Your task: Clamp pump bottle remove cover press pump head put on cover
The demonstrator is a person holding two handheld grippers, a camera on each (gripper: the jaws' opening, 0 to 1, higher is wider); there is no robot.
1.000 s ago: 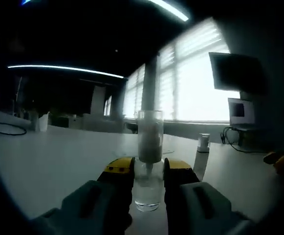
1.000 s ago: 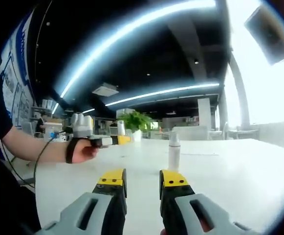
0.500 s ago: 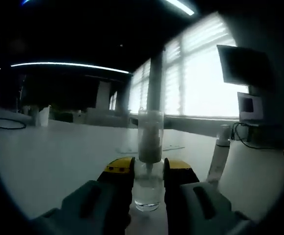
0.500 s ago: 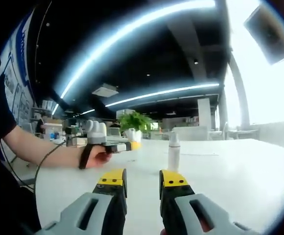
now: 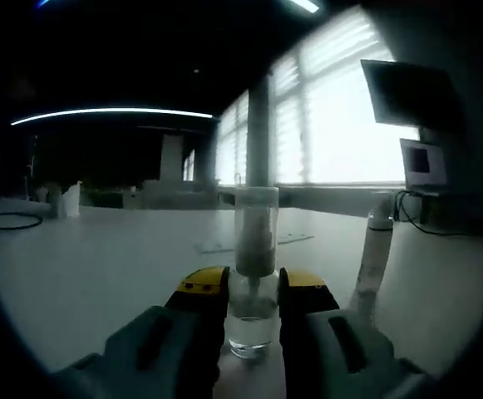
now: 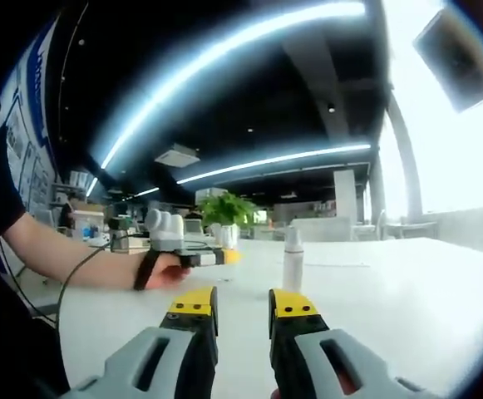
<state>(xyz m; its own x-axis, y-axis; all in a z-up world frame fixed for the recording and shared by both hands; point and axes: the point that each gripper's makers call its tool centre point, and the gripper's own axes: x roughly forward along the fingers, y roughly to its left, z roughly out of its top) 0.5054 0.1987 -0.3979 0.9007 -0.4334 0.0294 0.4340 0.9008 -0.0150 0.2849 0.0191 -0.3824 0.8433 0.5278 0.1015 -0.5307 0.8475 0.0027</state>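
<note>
While the left tool grips the clear cover, the pump bottle stands right.

A broad white tabletop spreads across the lower half of the left gripper view, with a black cable looped at nine o'clock. A dark wall-mounted monitor hangs at two o'clock beside bright windows with horizontal blinds. In the right gripper view, a green leafy potted plant stands near centre (its pot is hard to make out), under long white ceiling light strips at twelve o'clock.
</note>
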